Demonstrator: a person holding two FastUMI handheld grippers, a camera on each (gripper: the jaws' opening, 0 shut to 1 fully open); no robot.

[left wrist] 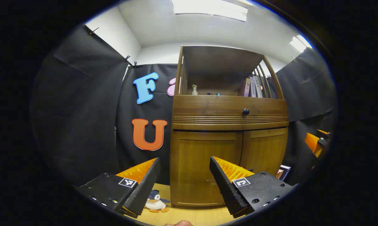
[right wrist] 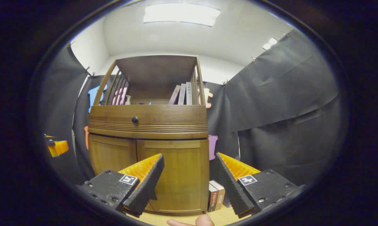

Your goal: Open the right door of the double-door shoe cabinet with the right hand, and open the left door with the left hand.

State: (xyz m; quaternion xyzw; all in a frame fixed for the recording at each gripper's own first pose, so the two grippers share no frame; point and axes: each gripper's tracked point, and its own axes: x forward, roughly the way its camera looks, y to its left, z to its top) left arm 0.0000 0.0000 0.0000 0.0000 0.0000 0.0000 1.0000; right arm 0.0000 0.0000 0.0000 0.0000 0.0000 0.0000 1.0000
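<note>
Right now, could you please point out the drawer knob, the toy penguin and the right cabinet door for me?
drawer knob [left wrist: 245,111]: left gripper view, on the round knob's face.
toy penguin [left wrist: 155,203]: left gripper view, on its white body.
right cabinet door [right wrist: 179,175]: right gripper view, on the flat centre panel.

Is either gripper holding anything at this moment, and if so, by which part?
Nothing is held. The left gripper and the right gripper are both open with empty gaps, short of the shoe cabinet, whose left door and right door are shut.
</note>
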